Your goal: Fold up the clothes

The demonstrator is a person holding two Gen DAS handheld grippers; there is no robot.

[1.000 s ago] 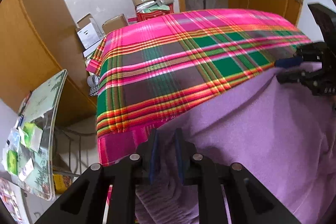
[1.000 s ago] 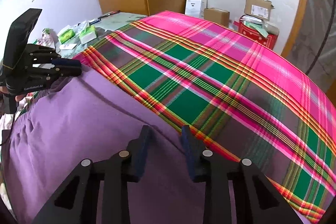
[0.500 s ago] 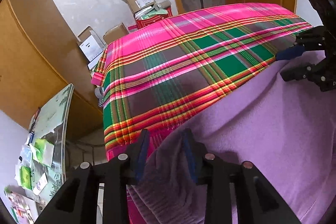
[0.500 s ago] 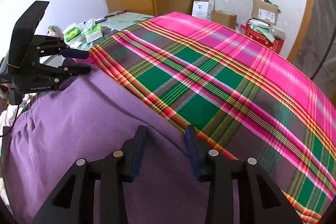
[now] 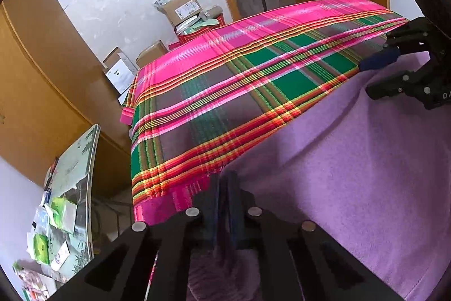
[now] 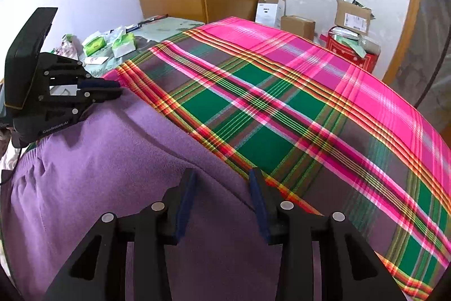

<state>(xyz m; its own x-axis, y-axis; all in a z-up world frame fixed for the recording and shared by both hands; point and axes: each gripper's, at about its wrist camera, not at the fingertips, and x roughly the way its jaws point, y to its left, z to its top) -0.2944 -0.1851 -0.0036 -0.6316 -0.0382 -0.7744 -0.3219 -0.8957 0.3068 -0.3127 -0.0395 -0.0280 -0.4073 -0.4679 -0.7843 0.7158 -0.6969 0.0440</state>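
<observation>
The purple garment (image 5: 352,174) lies spread over the near part of the bed (image 5: 225,92), covering the bed's near edge and its near left corner, with its far edge running across the pink, green and orange plaid cover; the fabric is soft and fleecy, with shallow creases running toward each tool.

The left hand-held gripper (image 5: 225,188) sits at the garment's left corner, just by the bed's left edge; its jaws are closing, drawn almost together, and a thin fold of the purple cloth is pinched between the blue pads; in the right wrist view the same tool (image 6: 112,89) shows side-on, its fingers pressed together at the garment's far left corner, angled down toward the cloth.

The right hand-held gripper (image 6: 222,188) hovers over the garment's far edge near the middle of the bed; its jaws stand apart, with the purple cloth below and between them, and the pads do not press on it; the right pad is just at the line where purple meets plaid; in the left wrist view this tool (image 5: 369,75) shows with one blue finger above and one black finger below, a clear gap between them, pointing toward the plaid.

Both tools tilt downward toward the bed; the hands holding them cannot be seen.
</observation>
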